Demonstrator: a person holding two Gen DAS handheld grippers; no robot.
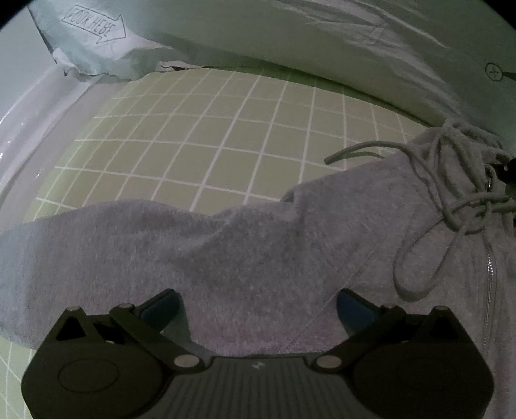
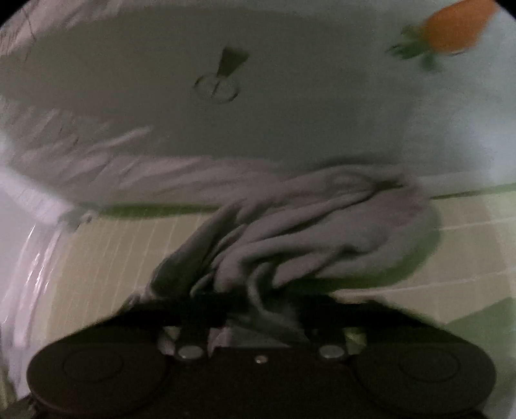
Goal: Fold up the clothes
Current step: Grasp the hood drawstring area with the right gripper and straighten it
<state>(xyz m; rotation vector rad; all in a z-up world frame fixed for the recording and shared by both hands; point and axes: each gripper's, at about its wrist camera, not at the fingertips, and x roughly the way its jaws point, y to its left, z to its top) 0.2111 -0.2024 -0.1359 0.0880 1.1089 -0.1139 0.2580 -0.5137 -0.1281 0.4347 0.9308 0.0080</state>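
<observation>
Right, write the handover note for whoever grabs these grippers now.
Left gripper: open, fingers spread just above the grey hoodie, gripping nothing.
Right gripper: shut on a bunched fold of the same hoodie; that view is motion-blurred.
The hoodie lies partly on the green grid mat, its drawstring tangled beside the zipper. Pale printed fabric lies beyond the mat.
Done: no neat fold is visible yet.
Left: flatten the hoodie, tuck in the drawstring, then probably fold it on the mat.
</observation>
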